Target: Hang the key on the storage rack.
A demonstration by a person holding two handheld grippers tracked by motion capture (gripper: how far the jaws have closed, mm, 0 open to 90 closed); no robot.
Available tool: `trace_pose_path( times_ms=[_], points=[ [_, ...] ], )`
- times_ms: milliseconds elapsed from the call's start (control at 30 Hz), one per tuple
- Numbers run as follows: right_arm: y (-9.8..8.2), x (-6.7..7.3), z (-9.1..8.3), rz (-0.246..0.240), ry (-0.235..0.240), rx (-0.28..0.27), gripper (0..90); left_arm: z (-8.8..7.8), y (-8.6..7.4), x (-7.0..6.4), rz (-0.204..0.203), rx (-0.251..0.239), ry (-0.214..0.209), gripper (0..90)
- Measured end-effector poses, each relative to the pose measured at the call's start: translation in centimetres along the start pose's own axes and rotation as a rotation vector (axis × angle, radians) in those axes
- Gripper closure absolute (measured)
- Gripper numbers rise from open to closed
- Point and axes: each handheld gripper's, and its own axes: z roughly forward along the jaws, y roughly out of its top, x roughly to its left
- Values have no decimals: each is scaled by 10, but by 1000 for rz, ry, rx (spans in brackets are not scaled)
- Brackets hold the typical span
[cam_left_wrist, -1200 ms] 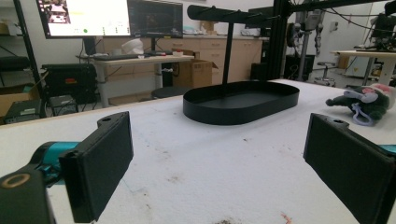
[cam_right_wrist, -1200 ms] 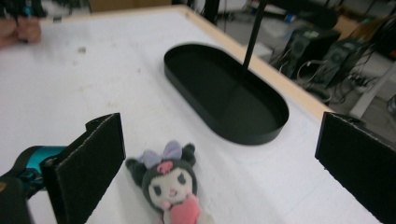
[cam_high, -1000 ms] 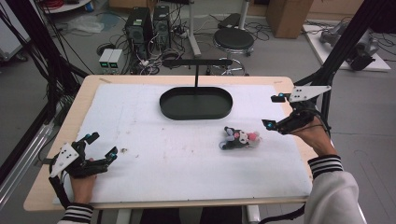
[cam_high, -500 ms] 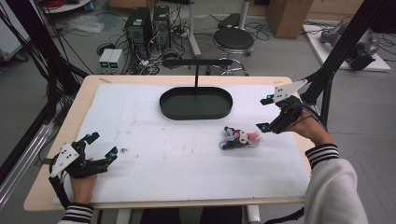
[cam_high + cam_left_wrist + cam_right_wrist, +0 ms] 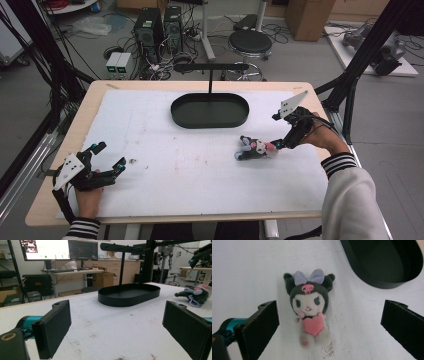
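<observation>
Seen from the high view, a plush toy point(image 5: 255, 148) is lying on the white table point(image 5: 165, 165), on the person's side of the black oval tray point(image 5: 210, 111) and toward its right end, with bare white surface stretching from the toy to the table's near edge. The right gripper point(image 5: 282, 135) is hovering just to the right of the toy, jaws apart, close to the table's right edge. The left gripper point(image 5: 107, 157) is resting well away from the tray, near the front left corner, jaws spread.

In the left gripper view, its jaws are standing wide apart with nothing between them; the tray point(image 5: 130, 293) is sitting ahead with a black post rising from it and nothing else visible inside, the toy point(image 5: 196, 293) lying off to the tray's right.

In the right gripper view, the toy point(image 5: 310, 308) is lying face up between the parted jaws, touching neither, the tray's rim point(image 5: 372, 280) curving beyond it at upper right.
</observation>
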Motion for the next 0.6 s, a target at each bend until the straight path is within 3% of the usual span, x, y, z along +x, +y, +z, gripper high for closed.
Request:
trace_pose_path(
  times_ms=[300, 600],
  points=[
    [-1, 3, 14, -30, 58, 92, 6, 0, 0, 0, 2, 0, 1, 88],
    [-1, 1, 24, -56, 75, 129, 6, 0, 0, 0, 2, -1, 1, 88]
  ],
)
